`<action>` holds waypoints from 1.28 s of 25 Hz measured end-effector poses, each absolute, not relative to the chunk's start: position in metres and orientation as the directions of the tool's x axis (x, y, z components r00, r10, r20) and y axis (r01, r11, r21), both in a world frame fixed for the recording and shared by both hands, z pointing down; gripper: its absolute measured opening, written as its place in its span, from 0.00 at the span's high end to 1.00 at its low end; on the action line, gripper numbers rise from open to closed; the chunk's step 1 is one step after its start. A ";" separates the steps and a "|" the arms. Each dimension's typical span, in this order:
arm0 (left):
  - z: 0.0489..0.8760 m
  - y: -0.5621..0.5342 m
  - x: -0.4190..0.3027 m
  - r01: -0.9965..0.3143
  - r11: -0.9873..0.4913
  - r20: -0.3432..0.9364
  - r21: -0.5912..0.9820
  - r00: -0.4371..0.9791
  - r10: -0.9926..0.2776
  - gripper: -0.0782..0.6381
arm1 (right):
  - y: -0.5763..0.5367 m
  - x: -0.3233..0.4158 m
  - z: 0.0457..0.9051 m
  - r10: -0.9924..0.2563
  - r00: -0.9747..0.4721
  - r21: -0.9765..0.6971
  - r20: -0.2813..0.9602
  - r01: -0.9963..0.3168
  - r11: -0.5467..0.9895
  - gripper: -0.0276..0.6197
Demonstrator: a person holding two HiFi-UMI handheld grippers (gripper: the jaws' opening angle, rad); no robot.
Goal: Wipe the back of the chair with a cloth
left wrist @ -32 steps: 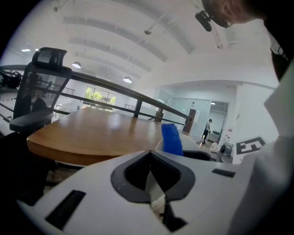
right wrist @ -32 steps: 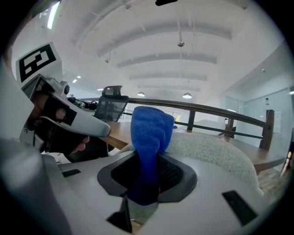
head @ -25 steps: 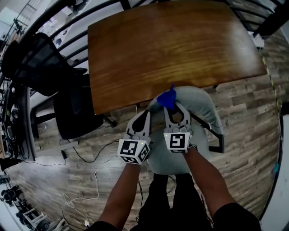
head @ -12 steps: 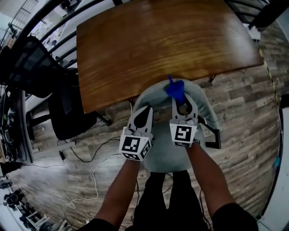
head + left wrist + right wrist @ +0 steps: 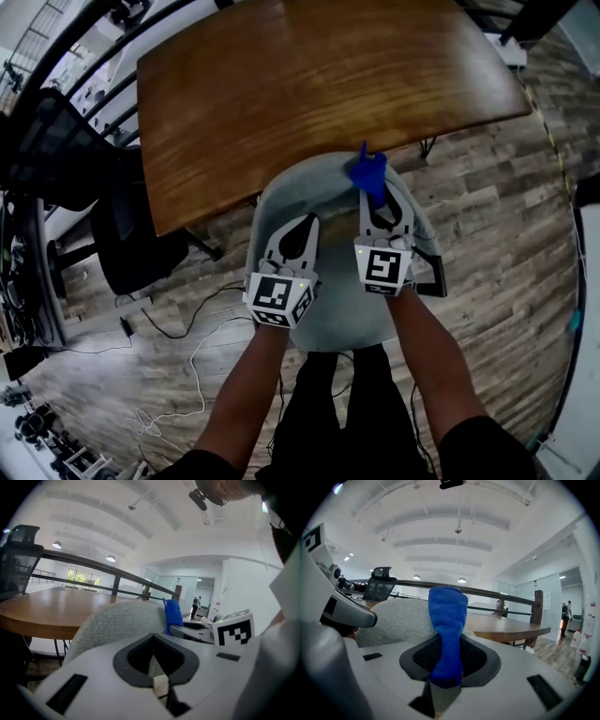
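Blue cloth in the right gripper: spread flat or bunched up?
Bunched. The blue cloth stands as a narrow upright wad pinched in the right gripper, not laid flat on the grey chair back.

The wooden table edge stands just beyond the grey chair back — tight there (the blue cloth in the right gripper fills the rim's right part). Plank floor on the right lies open; on the left, a black office chair and loose cables obstruct.
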State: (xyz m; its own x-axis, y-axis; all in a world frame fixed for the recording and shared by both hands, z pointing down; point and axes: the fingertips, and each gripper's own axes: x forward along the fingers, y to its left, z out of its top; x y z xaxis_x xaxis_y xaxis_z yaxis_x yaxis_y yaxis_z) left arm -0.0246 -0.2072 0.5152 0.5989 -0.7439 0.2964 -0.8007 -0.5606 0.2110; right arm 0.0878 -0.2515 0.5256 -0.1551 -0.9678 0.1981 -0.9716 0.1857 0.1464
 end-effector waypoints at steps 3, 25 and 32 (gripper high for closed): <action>0.517 -0.206 -0.023 -0.805 -0.554 0.301 0.214 0.594 -0.746 0.89 | -0.249 0.099 0.527 -0.971 -0.128 0.148 0.203 -0.976 0.160 0.78; 0.524 -0.183 -0.111 -0.915 -0.347 0.296 0.208 0.397 -0.869 0.89 | -0.204 -0.044 0.530 -0.878 -0.452 0.083 0.160 -0.880 0.468 0.78; 0.533 -0.168 -0.174 -0.962 -0.201 0.309 0.186 0.252 -0.917 0.89 | -0.186 -0.111 0.545 -0.808 -0.559 0.069 0.187 -0.813 0.579 0.78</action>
